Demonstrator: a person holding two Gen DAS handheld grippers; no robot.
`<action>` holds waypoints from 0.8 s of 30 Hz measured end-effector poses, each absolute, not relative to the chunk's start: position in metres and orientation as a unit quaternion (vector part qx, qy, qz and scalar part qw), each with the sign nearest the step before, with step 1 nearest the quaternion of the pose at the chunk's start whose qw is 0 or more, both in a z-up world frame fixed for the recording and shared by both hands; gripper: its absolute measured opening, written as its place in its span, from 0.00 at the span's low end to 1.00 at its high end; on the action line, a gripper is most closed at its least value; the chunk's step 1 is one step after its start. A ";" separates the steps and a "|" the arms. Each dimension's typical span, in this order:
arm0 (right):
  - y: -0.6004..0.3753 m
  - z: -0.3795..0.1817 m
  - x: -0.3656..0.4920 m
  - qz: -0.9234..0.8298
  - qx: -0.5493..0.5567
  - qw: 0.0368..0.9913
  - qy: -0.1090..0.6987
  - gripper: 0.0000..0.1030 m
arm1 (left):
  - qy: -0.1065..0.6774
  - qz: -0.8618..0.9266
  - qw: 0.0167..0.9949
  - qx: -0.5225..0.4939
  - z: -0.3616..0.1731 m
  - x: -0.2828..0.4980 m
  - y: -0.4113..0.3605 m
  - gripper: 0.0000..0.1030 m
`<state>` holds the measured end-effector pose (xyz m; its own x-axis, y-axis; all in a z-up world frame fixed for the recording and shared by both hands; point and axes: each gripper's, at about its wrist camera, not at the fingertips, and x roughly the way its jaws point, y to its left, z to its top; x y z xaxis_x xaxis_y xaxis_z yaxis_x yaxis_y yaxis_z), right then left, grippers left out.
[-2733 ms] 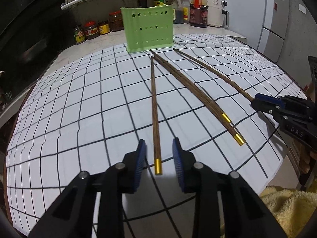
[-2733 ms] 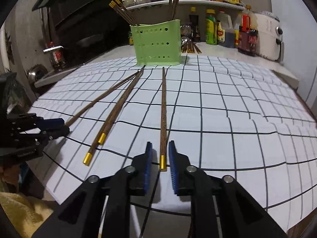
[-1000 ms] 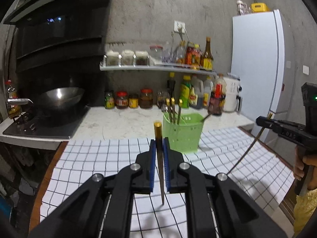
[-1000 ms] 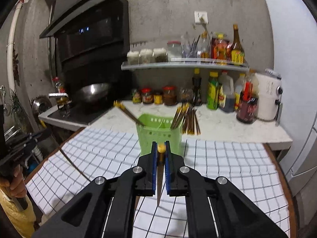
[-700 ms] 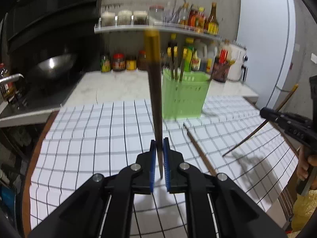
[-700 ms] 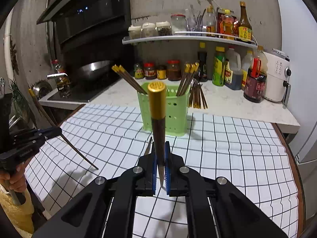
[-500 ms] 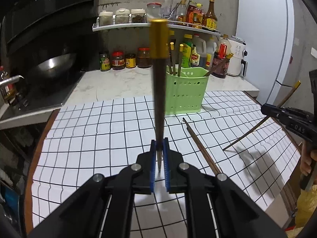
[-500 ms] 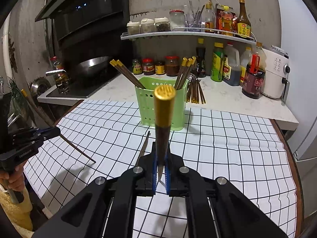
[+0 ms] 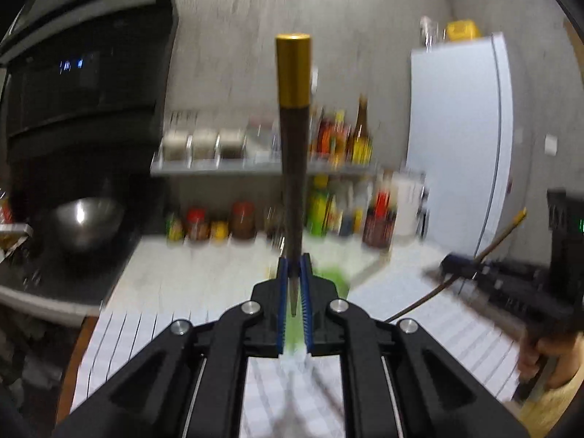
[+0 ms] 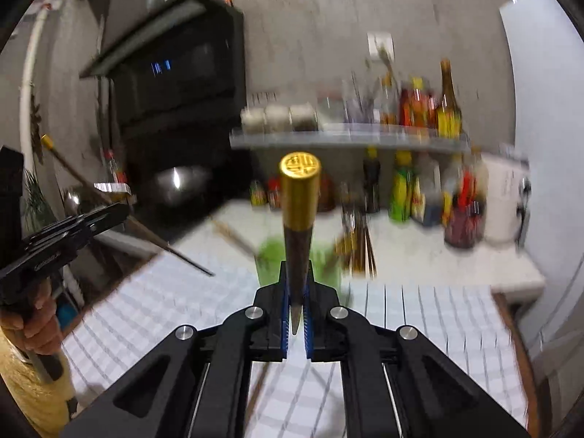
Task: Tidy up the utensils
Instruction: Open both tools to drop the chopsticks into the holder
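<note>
Change: both my grippers have risen; the view now shows more wall, blurred.
Surface: checked cloth (image 10: 419, 314) below; green holder (image 10: 268, 259) just ahead.
Left gripper (image 9: 293, 273): clamped on upright chopstick (image 9: 293, 168).
Right gripper (image 10: 296, 284): clamped on second chopstick (image 10: 299, 219).

Two dark wooden chopsticks with gold caps, held upright

One chopstick (image 9: 294, 168) stands cap-up, narrow tip pinched low; the second chopstick (image 10: 299, 226) likewise, before a blurred green utensil holder (image 10: 268, 259) on the checked cloth.
</note>
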<state>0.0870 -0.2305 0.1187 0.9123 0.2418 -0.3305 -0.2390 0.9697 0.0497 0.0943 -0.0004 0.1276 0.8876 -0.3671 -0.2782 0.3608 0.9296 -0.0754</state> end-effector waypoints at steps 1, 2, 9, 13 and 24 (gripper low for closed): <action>-0.230 0.129 0.091 0.120 0.002 0.981 0.153 0.06 | 0.132 -0.192 0.972 -0.019 0.144 0.103 -0.002 0.06; -0.229 0.140 0.099 0.113 -0.003 0.984 0.135 0.06 | 0.126 -0.190 0.973 -0.020 0.152 0.111 -0.004 0.06; -0.234 0.133 0.175 0.090 -0.006 0.983 0.157 0.06 | 0.210 -0.190 0.959 -0.009 0.136 0.211 -0.040 0.06; -0.237 0.102 0.213 0.089 0.004 0.974 0.210 0.06 | 0.278 -0.194 0.941 -0.004 0.098 0.259 -0.055 0.06; -0.238 0.080 0.234 0.082 0.003 0.966 0.247 0.51 | 0.301 -0.172 0.938 0.006 0.073 0.289 -0.060 0.45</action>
<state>0.2343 -0.2381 0.0796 0.8646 0.1592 -0.4766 -0.1564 0.9866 0.0457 0.2891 -0.0599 0.0728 0.7593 -0.3201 -0.5666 0.3270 0.9404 -0.0931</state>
